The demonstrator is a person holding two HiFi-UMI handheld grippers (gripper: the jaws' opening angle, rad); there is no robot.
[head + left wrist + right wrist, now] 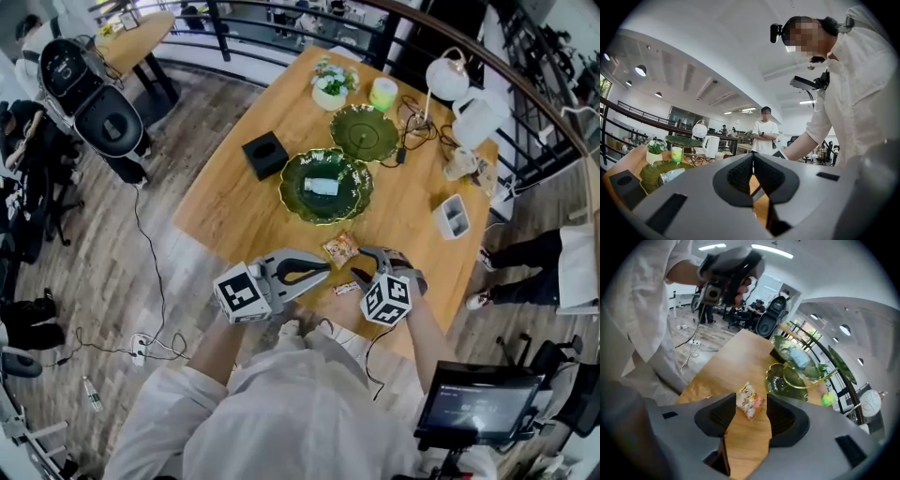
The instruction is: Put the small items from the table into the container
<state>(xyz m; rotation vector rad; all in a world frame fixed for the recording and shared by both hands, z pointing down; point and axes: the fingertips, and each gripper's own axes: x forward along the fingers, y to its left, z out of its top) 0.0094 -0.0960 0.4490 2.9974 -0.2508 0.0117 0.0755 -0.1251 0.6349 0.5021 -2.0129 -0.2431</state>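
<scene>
Lining up right gripper [751, 404], jaws spread, on snack packet [340, 247] for pickup; keeping left gripper [753, 161] pressed together, empty, short of green dish [292, 197].

The person wears a white long-sleeved shirt [281, 412], cuffs drawn up the forearms. Left gripper [323, 270] and right gripper [358, 277]: grey shells, black jaw pads, each with a white cube bearing black square markers. A thin black cable [367, 361] runs from the right unit.
</scene>
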